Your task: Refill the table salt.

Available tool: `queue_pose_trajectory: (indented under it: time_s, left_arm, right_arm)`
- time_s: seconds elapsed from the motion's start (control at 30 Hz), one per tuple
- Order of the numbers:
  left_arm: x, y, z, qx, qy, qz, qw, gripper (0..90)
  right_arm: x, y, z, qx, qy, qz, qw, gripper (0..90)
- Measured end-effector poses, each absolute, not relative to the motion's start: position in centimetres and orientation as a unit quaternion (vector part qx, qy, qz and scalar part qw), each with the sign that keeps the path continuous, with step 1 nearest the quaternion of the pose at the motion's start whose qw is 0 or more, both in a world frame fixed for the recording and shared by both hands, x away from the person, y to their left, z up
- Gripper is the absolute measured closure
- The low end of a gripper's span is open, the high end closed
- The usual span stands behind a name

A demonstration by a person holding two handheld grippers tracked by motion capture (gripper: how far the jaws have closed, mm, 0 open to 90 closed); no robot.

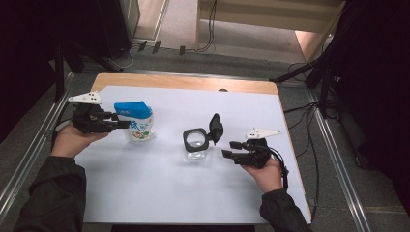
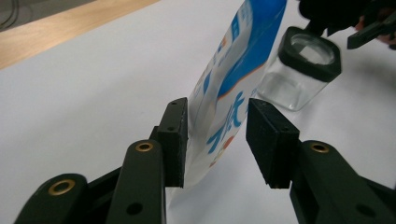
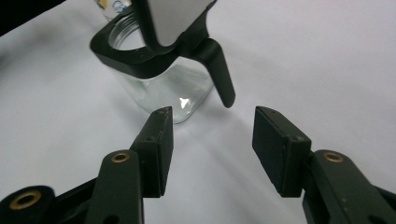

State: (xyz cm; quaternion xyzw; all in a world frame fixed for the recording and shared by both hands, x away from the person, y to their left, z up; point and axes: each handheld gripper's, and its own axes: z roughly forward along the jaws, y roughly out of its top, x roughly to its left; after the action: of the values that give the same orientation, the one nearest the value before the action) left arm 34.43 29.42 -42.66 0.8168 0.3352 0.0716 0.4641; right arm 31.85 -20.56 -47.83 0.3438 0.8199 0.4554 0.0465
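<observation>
1. High view, far left: the left gripper [image 1: 126,124] reaches level to the pouch [image 1: 135,121], a blue-topped white pack standing upright on the table [image 1: 159,193].
2. Left gripper view: the pouch's edge [image 2: 224,98] sits between the jaws; one pad touches it, the other stands just off it, so no pinch.
3. Centre: a clear glass jar [image 1: 196,145] with a black collar stands near the pouch, its lid [image 1: 216,128] flipped up on the right side.
4. Right: the right gripper [image 1: 231,149] rests low just beside the jar, jaws spread and holding nothing [image 3: 210,140]; the jar [image 3: 159,88] lies ahead of them.
</observation>
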Motion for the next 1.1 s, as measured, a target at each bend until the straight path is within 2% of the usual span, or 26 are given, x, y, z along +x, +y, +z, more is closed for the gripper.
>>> queue_pose_trajectory:
  time_s: [0.17,0.4,0.6,0.83,1.1]
  left_arm:
    - [35.2,29.1,-42.5,0.82,0.314,0.067,0.473,64.0]
    - [36.1,28.7,-42.9,0.826,0.297,0.05,0.477,73.3]
    - [35.9,27.9,-42.7,0.835,0.288,0.074,0.463,88.4]
    - [35.7,27.0,-42.2,0.831,0.309,0.068,0.458,90.0]
    - [35.0,26.8,-41.1,0.818,0.322,0.045,0.475,90.0]
  right_arm:
    - [30.7,-20.6,-47.8,0.328,0.825,0.458,0.048,50.6]
    - [29.5,-19.8,-47.7,0.317,0.823,0.47,0.037,50.6]
    - [29.0,-18.8,-47.4,0.305,0.825,0.475,0.035,51.9]
    - [28.1,-17.7,-46.6,0.293,0.822,0.486,0.046,56.9]
    - [27.5,-16.0,-45.9,0.29,0.816,0.5,0.027,58.3]
